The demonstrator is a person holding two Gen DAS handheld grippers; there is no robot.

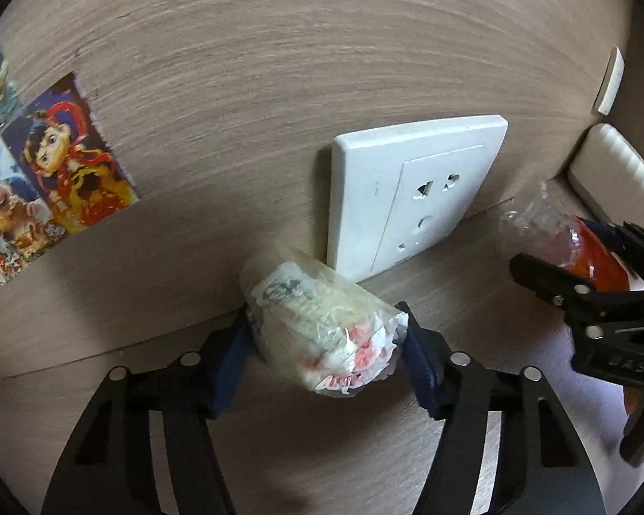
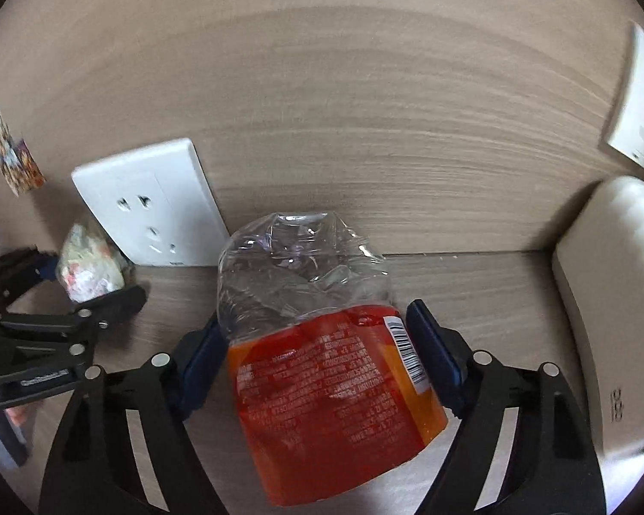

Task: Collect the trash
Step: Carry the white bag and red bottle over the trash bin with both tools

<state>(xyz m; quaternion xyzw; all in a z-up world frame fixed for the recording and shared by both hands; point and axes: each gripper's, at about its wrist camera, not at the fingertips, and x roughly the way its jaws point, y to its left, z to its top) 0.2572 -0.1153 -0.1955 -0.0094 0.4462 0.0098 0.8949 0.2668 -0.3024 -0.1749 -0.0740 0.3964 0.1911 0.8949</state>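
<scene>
My left gripper (image 1: 326, 343) is shut on a crumpled wad of paper and clear plastic wrap (image 1: 322, 330), white with red marks, held just above the wooden table close to the wall. My right gripper (image 2: 317, 352) is shut on a crushed clear plastic bottle with a red-orange label (image 2: 322, 365). In the left wrist view the right gripper (image 1: 579, 283) with the bottle (image 1: 549, 231) is to the right. In the right wrist view the left gripper (image 2: 64, 296) and the wad (image 2: 90, 266) are to the left.
A white wall socket (image 1: 412, 193) sits on the wood-grain wall just behind the wad; it also shows in the right wrist view (image 2: 150, 206). Colourful cartoon stickers (image 1: 51, 171) are on the wall at left. A white ribbed device (image 2: 609, 300) stands at right, with a second white plate (image 2: 639, 98) above it.
</scene>
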